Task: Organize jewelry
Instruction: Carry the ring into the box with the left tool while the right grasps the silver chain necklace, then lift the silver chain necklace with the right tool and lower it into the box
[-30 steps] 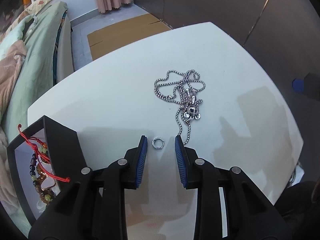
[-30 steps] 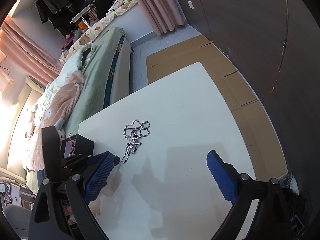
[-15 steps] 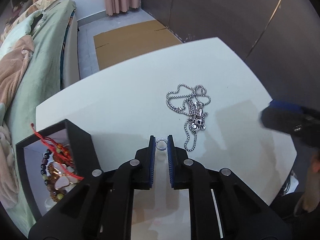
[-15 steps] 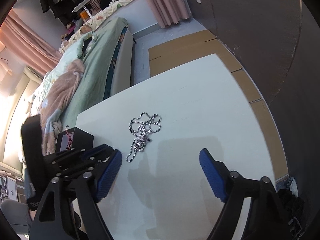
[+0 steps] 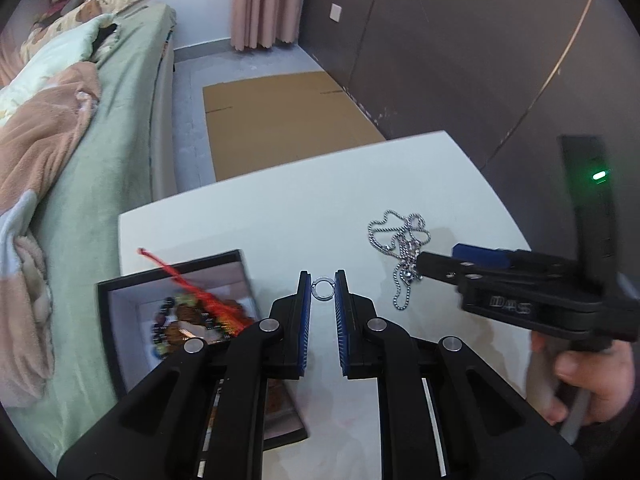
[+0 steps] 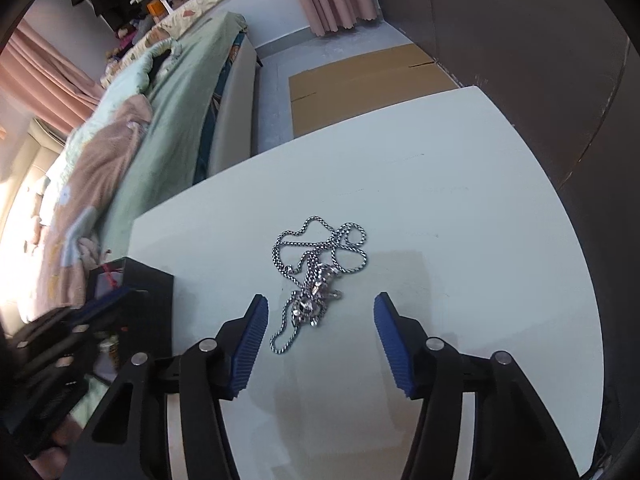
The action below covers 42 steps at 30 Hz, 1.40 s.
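Jewelry box (image 5: 120,320), black, open, beaded bracelets (image 5: 188,320) inside, sits at white surface (image 5: 280,208) left edge. Silver necklace (image 6: 316,272) heaped mid-surface; right gripper (image 6: 320,328) fingers apart around it, just been closing, not touching. Left gripper (image 5: 323,290) fingers pinch small silver ring (image 5: 323,289).

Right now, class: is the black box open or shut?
Open. The black box has no lid on: its pale inside shows, with beaded bracelets and a red cord lying in it.
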Tool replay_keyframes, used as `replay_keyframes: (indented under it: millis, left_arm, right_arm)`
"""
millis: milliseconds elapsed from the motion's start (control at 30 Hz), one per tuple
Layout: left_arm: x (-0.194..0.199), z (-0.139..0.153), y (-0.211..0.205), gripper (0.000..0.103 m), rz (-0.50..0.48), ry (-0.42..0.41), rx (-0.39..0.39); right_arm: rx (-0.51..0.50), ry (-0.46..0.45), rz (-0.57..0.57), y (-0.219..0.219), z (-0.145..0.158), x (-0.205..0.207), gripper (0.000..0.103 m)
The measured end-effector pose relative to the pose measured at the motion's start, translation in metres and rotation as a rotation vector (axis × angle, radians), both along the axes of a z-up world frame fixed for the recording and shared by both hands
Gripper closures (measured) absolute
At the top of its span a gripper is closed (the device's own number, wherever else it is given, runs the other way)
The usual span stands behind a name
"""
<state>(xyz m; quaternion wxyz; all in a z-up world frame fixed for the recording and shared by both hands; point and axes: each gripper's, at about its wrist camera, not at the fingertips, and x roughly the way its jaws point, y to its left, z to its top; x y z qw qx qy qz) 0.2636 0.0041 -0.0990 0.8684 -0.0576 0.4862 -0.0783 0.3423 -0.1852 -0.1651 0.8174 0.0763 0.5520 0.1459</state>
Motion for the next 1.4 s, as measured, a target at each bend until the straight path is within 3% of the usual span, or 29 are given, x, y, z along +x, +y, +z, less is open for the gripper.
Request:
replay_keyframes:
  millis: [367, 400, 467, 533, 600, 700, 867, 933, 967, 1000, 1133, 1400]
  left_arm:
    - [-0.021, 0.019, 0.057, 0.09, 0.069, -0.044, -0.034]
    - [-0.023, 0.02, 0.061, 0.09, 0.074, -0.044, -0.035]
    - [-0.026, 0.02, 0.067, 0.09, 0.078, -0.044, -0.034]
    - [-0.029, 0.02, 0.074, 0.09, 0.083, -0.042, -0.035]
    - [-0.032, 0.018, 0.082, 0.09, 0.088, -0.035, -0.04]
    - [-0.036, 0.014, 0.092, 0.09, 0.095, -0.019, -0.064]
    - [-0.039, 0.013, 0.098, 0.09, 0.088, 0.005, -0.109]
    - [-0.041, 0.017, 0.099, 0.076, 0.08, 0.002, -0.134]
    - [-0.042, 0.019, 0.099, 0.053, 0.082, -0.008, -0.144]
    - [-0.045, 0.024, 0.1, 0.043, 0.084, -0.032, -0.151]
    - [-0.052, 0.034, 0.103, 0.042, 0.083, -0.057, -0.169]
    - [-0.064, 0.053, 0.121, 0.021, 0.129, -0.115, -0.184]
  right_arm:
    - [-0.209, -0.049, 0.039, 0.053, -0.016, 0.005, 0.055]
    - [-0.238, -0.06, 0.043, 0.059, -0.017, 0.005, 0.057]
    - [-0.277, -0.078, 0.056, 0.066, -0.016, 0.002, 0.071]
    - [-0.275, -0.075, 0.083, 0.072, -0.015, -0.001, 0.084]
    - [-0.276, -0.067, 0.096, 0.076, -0.014, -0.002, 0.085]
    - [-0.189, -0.044, 0.093, 0.073, -0.007, -0.005, 0.09]
    - [-0.097, -0.102, 0.093, 0.068, 0.029, -0.02, 0.09]
    - [-0.077, -0.13, 0.095, 0.068, 0.044, -0.026, 0.09]
    - [-0.07, -0.147, 0.095, 0.068, 0.053, -0.03, 0.09]
    - [-0.063, -0.163, 0.095, 0.068, 0.062, -0.034, 0.09]
    - [-0.052, -0.225, 0.098, 0.071, 0.096, -0.044, 0.09]
    - [-0.054, -0.354, 0.13, 0.075, 0.168, -0.065, 0.09]
